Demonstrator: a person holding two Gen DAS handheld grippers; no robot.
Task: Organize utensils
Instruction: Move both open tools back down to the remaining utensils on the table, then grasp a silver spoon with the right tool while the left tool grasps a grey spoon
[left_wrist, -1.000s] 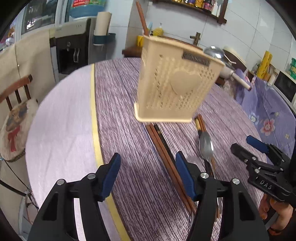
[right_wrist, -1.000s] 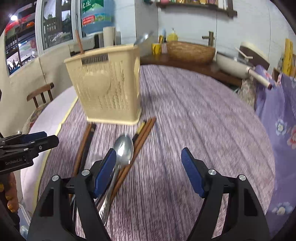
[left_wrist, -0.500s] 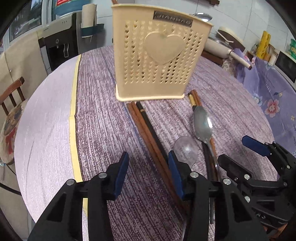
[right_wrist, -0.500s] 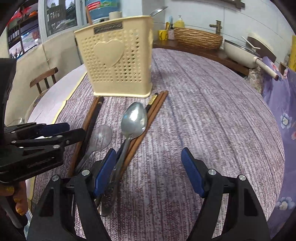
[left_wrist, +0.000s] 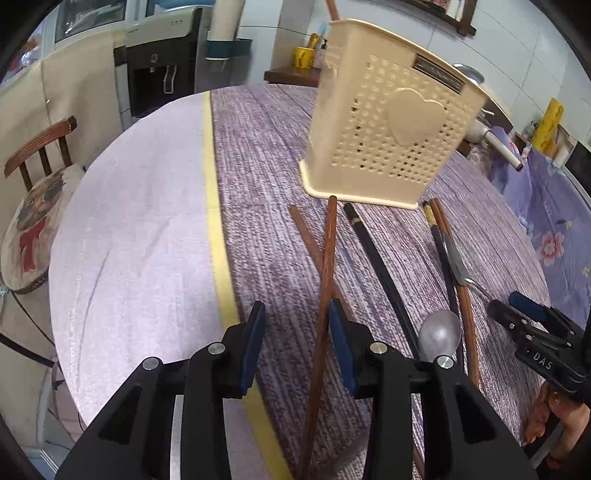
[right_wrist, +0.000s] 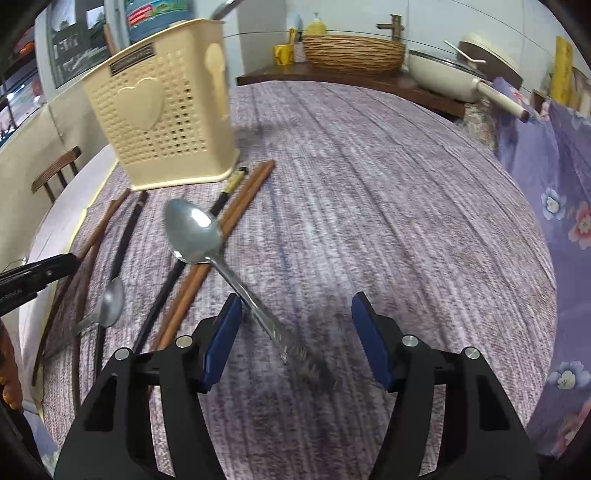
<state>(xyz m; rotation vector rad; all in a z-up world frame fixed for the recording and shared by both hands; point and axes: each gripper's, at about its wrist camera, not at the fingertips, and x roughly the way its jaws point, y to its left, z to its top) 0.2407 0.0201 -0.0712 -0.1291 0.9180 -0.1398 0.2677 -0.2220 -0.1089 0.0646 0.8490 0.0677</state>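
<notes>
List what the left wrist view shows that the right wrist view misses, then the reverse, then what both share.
Only the left wrist view: the left tool, closing with a brown chopstick between its pads, and a water dispenser.
Only the right wrist view: the right tool, closing around a large spoon handle, and a wicker basket.
Both: the cream utensil holder, a black chopstick, a small spoon and the purple tablecloth.

Quick count of what's on the table: one cream holder (left_wrist: 388, 136) at about 12 o'clock, two spoons, a big one (right_wrist: 194, 232) and a smaller one (right_wrist: 110, 304) off at 9 o'clock, plus six chopsticks as far as I can tell, four brown (left_wrist: 327, 273) and two black (left_wrist: 380, 269).
</notes>
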